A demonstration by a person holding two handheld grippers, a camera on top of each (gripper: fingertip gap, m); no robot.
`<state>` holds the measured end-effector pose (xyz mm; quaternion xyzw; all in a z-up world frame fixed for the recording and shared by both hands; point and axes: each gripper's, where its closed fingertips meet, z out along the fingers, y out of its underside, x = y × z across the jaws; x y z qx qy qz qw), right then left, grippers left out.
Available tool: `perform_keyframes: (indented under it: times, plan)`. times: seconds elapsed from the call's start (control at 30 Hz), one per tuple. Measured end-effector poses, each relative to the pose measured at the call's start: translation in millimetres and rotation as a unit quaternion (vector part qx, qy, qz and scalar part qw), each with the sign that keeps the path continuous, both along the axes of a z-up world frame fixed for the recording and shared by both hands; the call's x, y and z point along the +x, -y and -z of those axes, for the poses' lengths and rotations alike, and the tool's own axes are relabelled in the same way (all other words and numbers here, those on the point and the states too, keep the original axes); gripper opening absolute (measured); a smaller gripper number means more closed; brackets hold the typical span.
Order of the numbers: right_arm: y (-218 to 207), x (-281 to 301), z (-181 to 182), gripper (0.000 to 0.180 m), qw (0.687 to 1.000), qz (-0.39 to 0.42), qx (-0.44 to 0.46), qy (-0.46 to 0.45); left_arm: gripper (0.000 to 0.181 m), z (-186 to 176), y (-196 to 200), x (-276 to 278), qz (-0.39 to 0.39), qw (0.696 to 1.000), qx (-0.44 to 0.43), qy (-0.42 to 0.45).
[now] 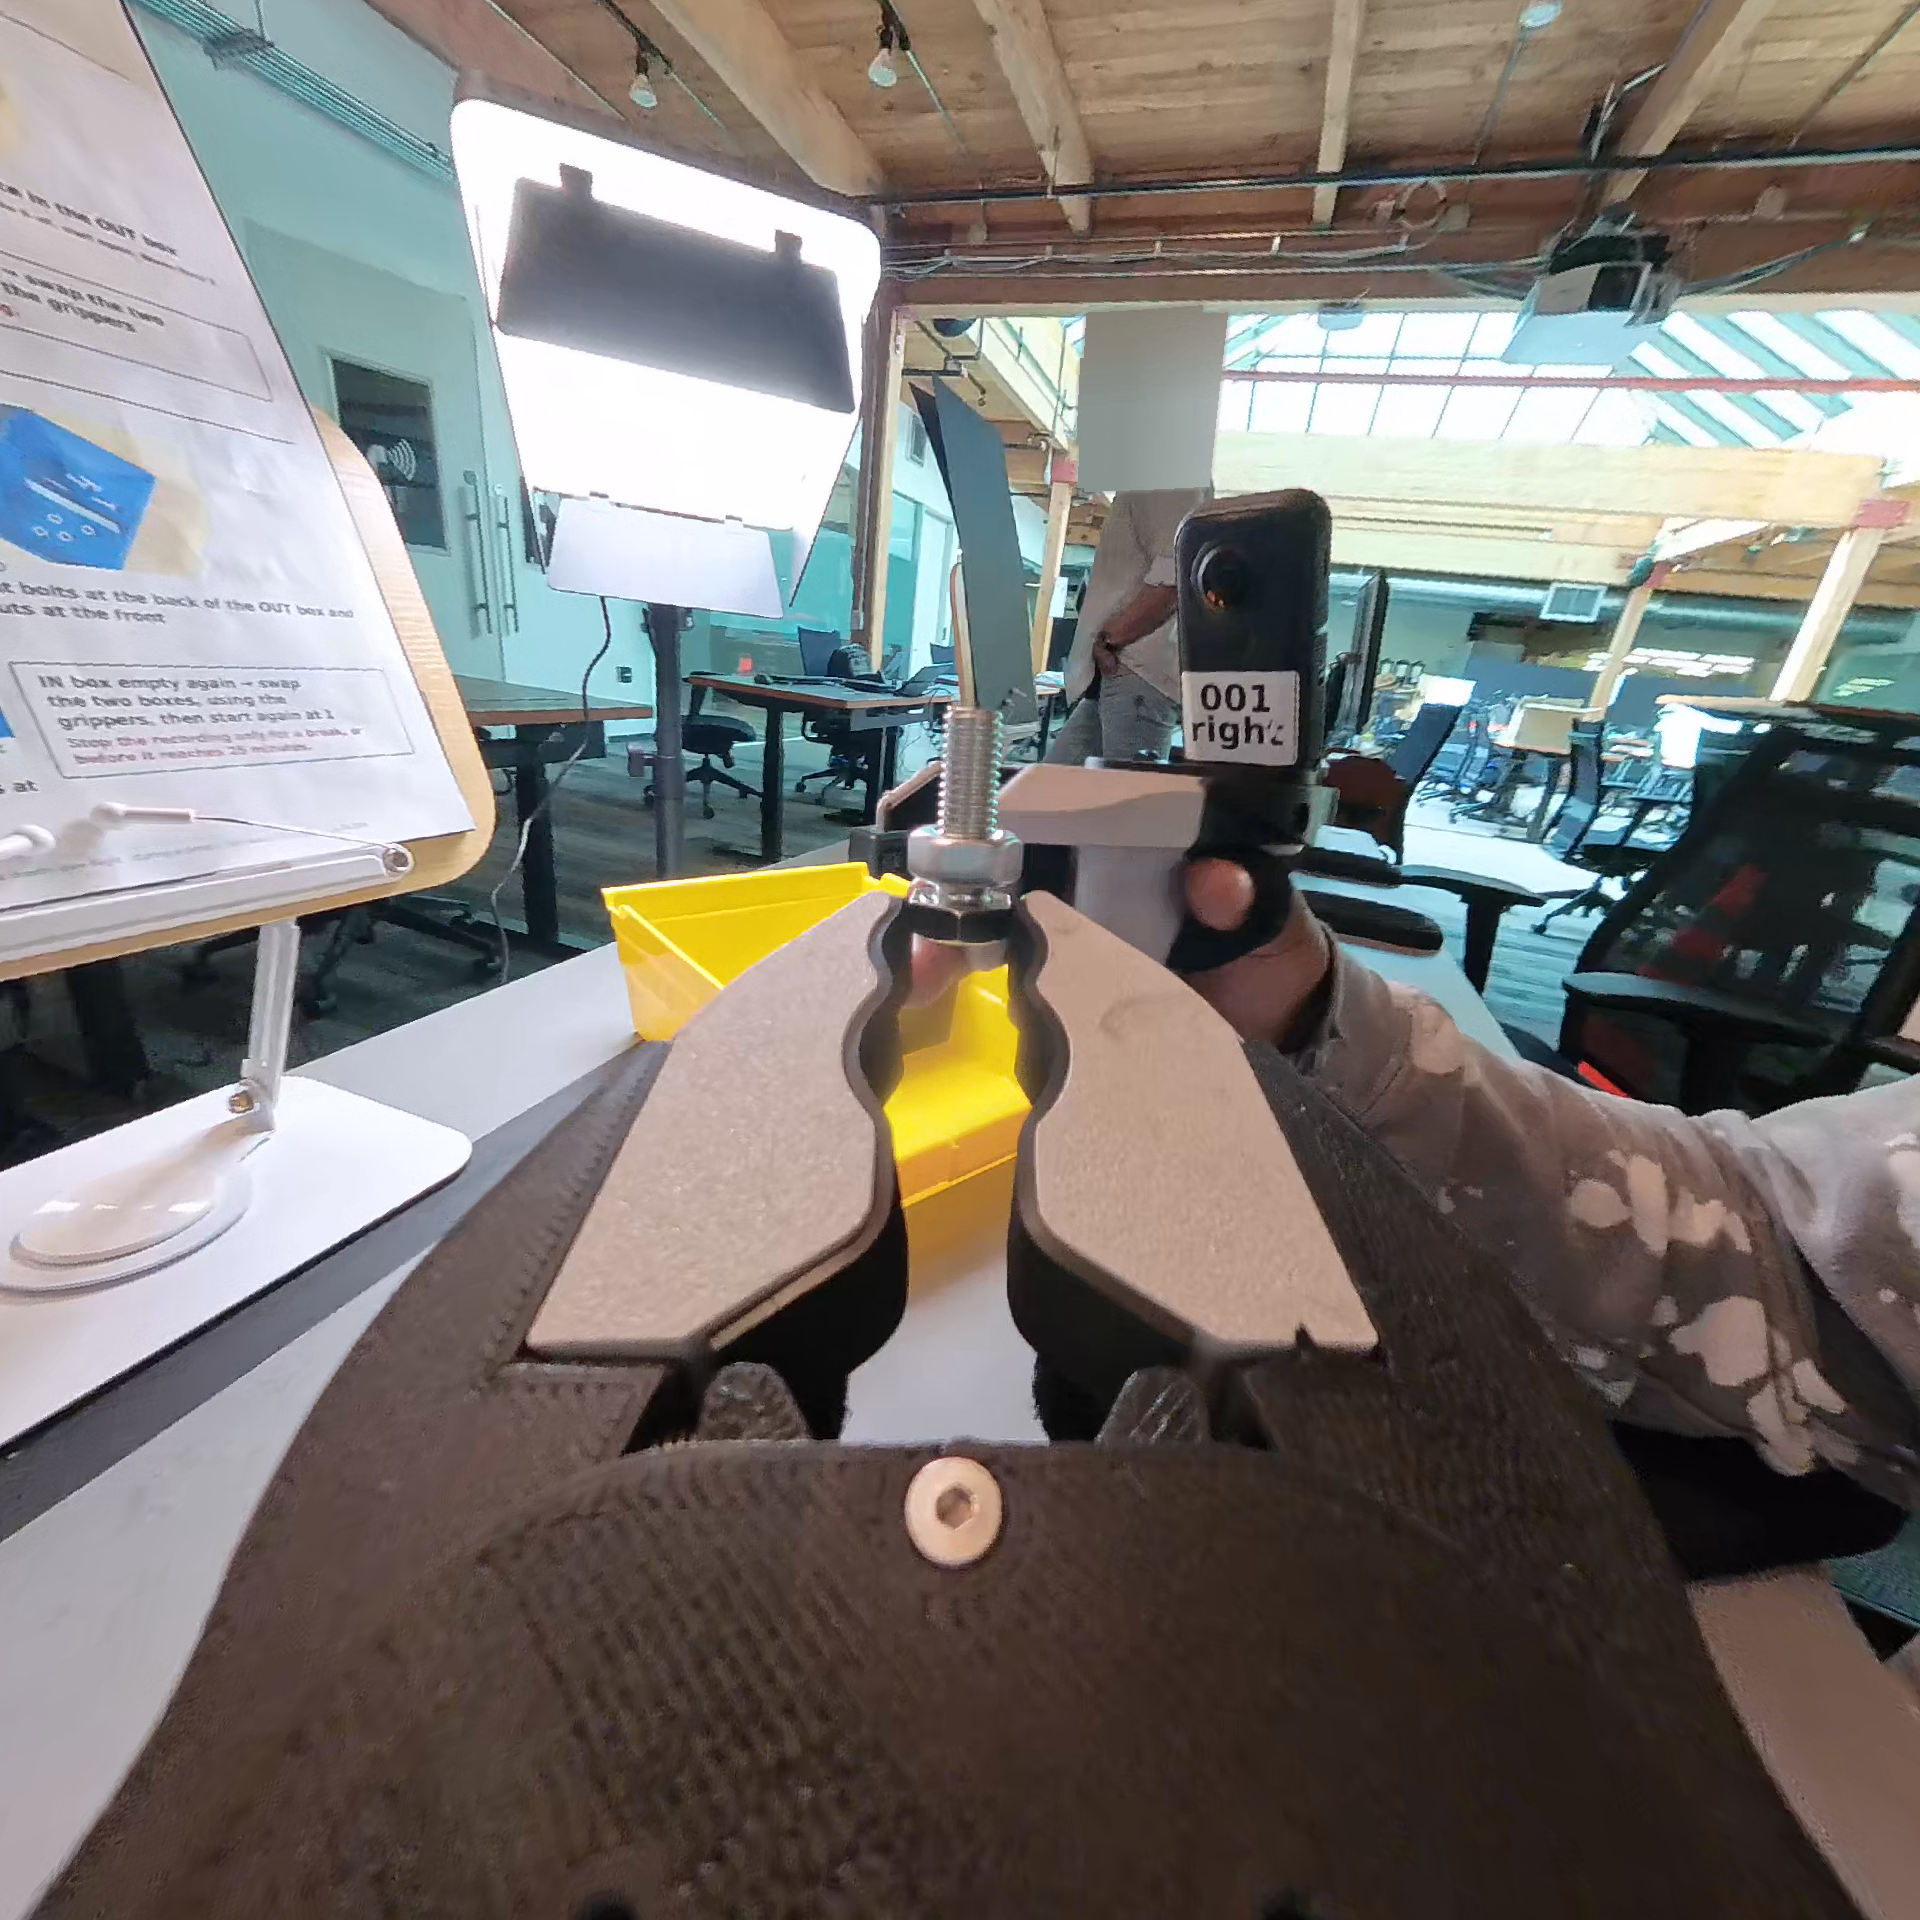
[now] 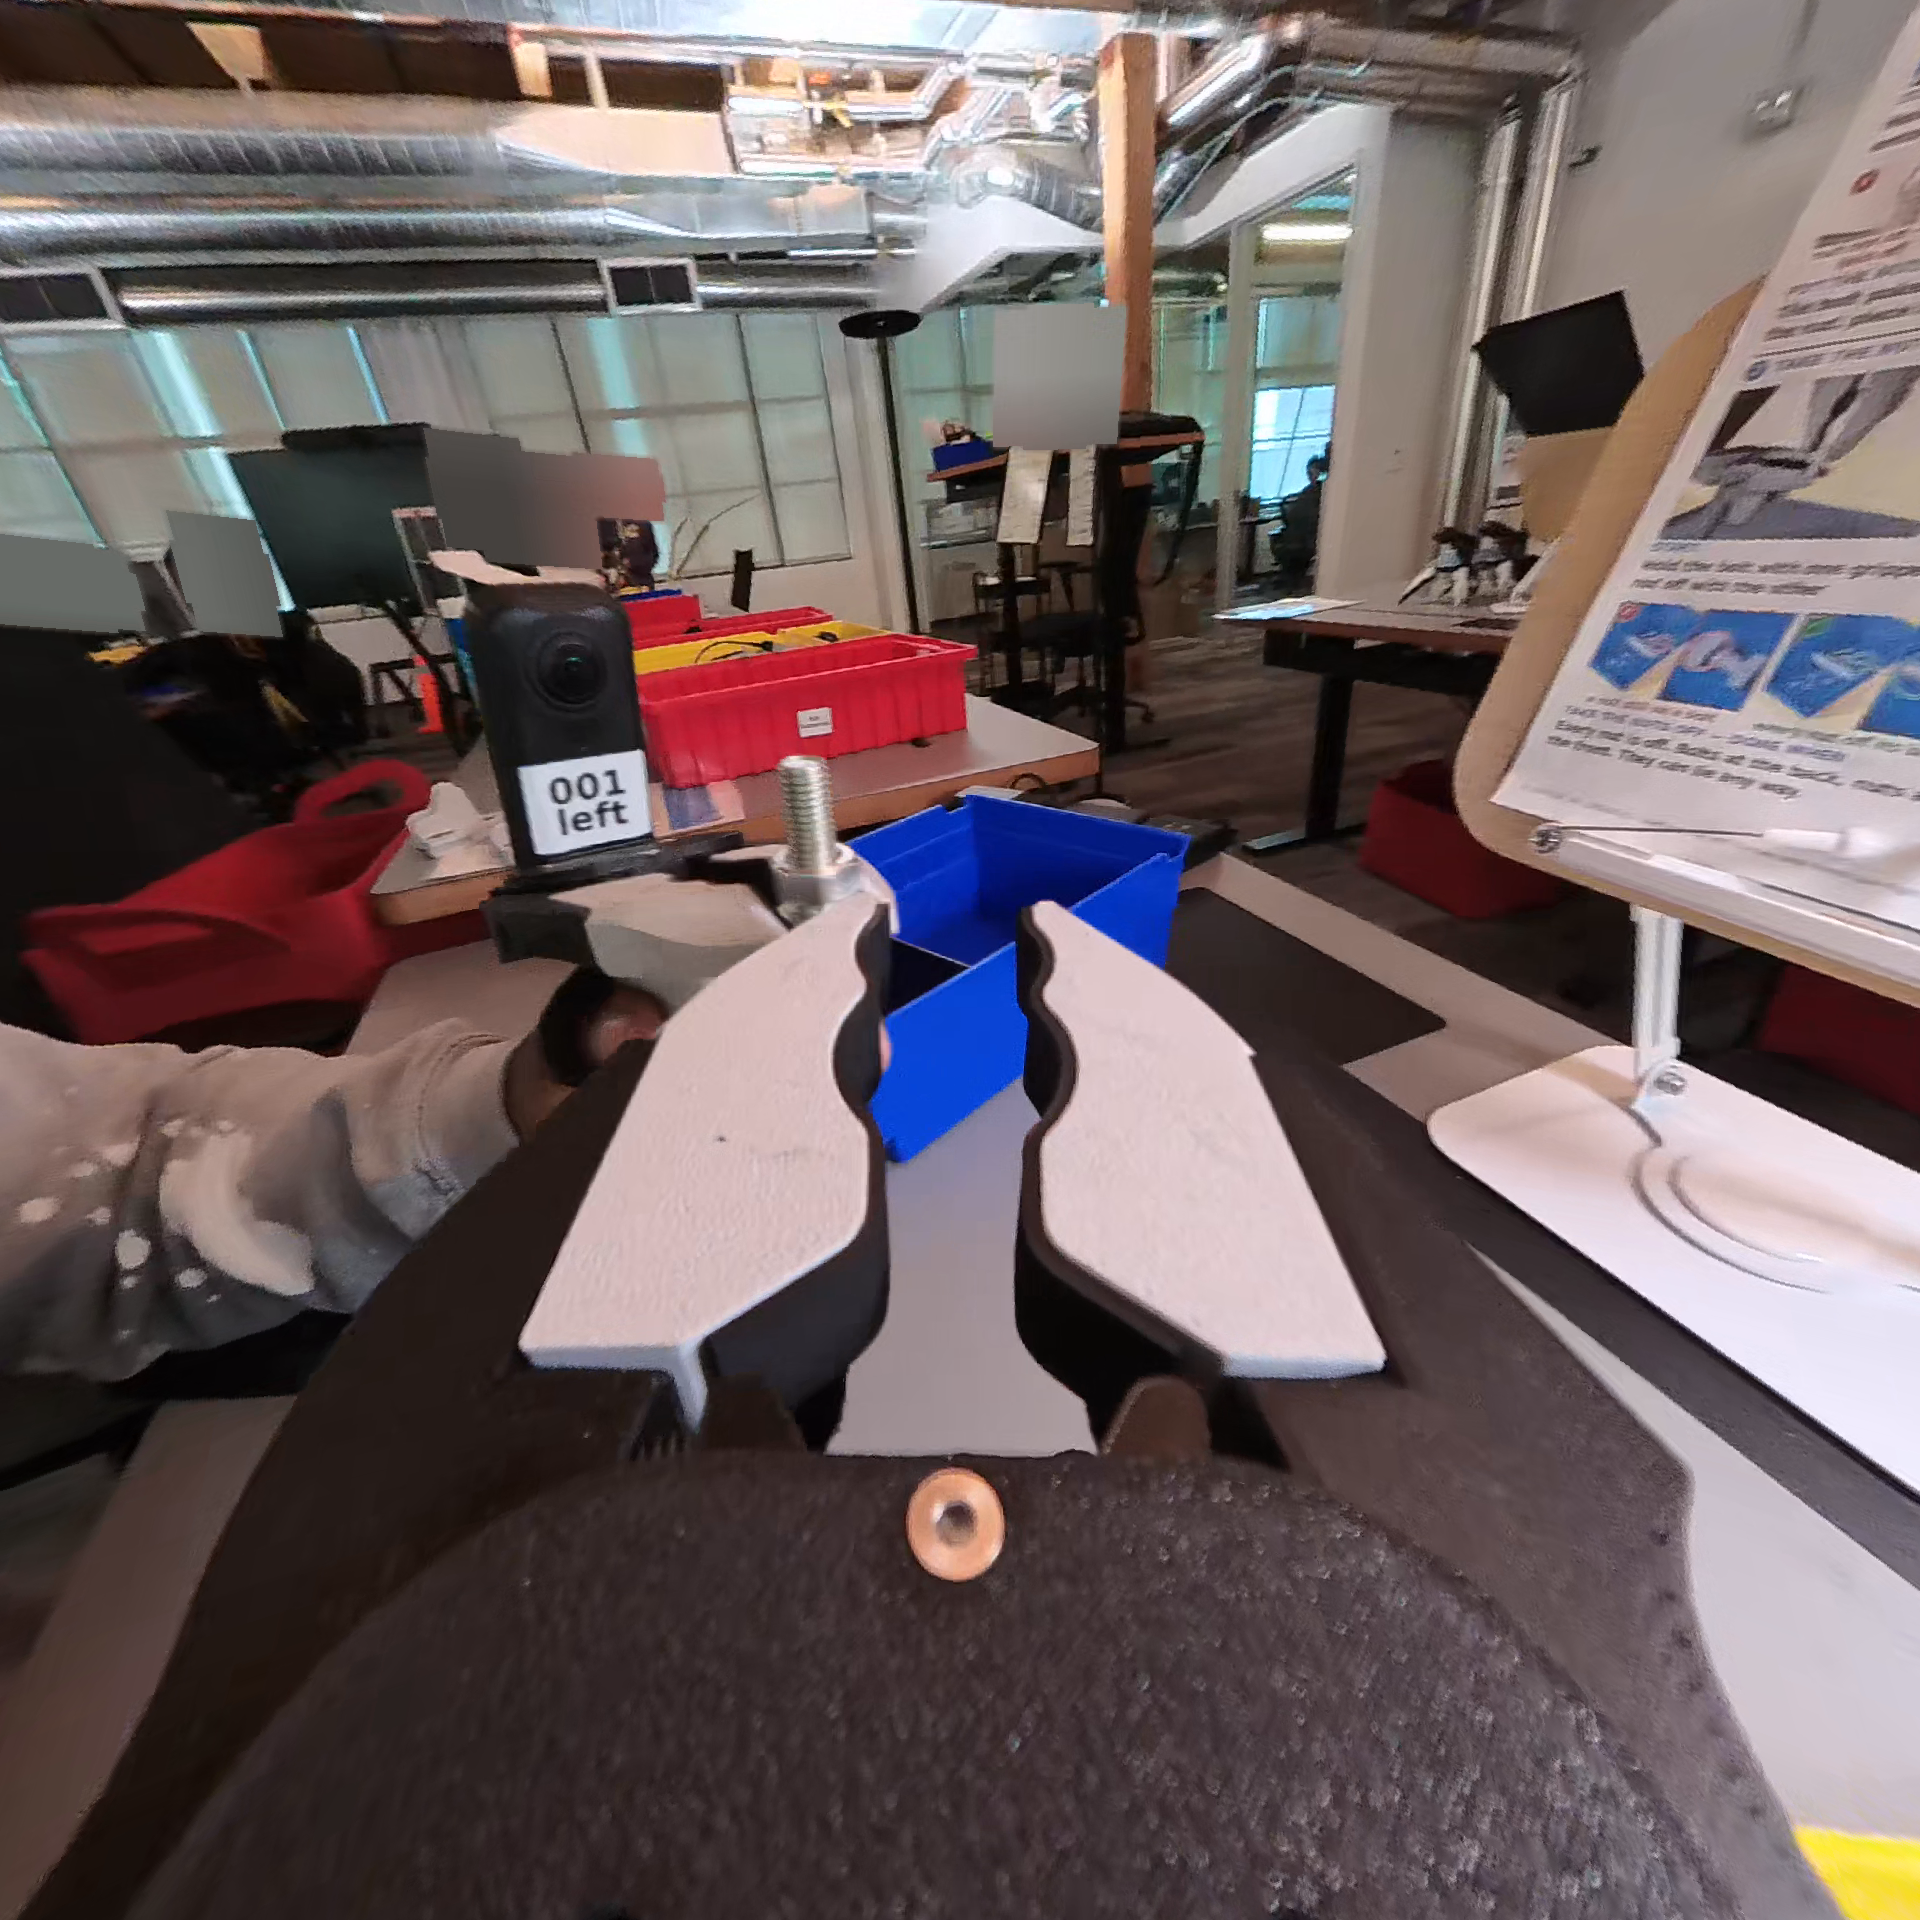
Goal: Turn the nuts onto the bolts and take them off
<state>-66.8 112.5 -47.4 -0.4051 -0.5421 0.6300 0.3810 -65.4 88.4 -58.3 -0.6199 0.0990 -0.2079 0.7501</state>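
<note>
Left wrist view: left gripper [image 1: 958, 920] clamped on the head of an upright bolt [image 1: 966, 769]; nut [image 1: 962, 858] seated low on the thread, just above the head; yellow bin [image 1: 727, 935] behind.

Right wrist view: right gripper [image 2: 954, 920] parted and empty, just beside the bolt [image 2: 808, 805], blue bin [image 2: 1023, 883] beyond.

Step judged: nut removal. Next required: right fingers closed on the nut, then turned.

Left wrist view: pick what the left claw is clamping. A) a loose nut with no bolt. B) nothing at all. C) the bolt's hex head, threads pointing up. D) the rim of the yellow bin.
C: the left claw is closed on the head of the bolt, whose threaded shaft stands upright with the nut near its base.
</note>
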Motion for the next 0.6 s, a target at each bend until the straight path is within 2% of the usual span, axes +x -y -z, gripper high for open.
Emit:
perform_keyframes:
  times: [0.13, 0.23, 0.3, 0.33, 0.5, 0.6]
  plan:
    - [22.2, -3.3, 1.4, 0.032, 1.000, -0.030, 0.002, 0.005, 0.018, 4.5, -3.0, 2.7, -0.007, 1.000, -0.006, -0.008]
    - [21.3, -6.0, 4.3, 0.033, 0.999, -0.032, -0.009, 0.011, 0.018, 4.3, -2.9, 3.0, -0.010, 1.000, -0.004, -0.011]
    - [-1.7, -7.3, 4.2, 0.012, 1.000, 0.022, -0.015, 0.011, 0.018, -0.7, 1.1, 0.3, 0.000, 1.000, 0.009, 0.003]
    - [-9.8, -5.6, 3.3, 0.012, 0.999, 0.037, -0.011, 0.005, 0.018, -2.4, 1.6, -1.6, -0.001, 1.000, 0.008, 0.006]
    - [11.7, -1.9, -1.1, 0.029, 1.000, -0.012, -0.008, 0.009, 0.019, 0.2, -1.1, -4.1, -0.017, 1.000, 0.006, -0.001]
    - [27.1, -6.2, 2.2, 0.033, 0.999, -0.030, -0.011, 0.015, 0.018, 4.1, -3.0, 0.1, -0.014, 1.000, 0.002, -0.007]
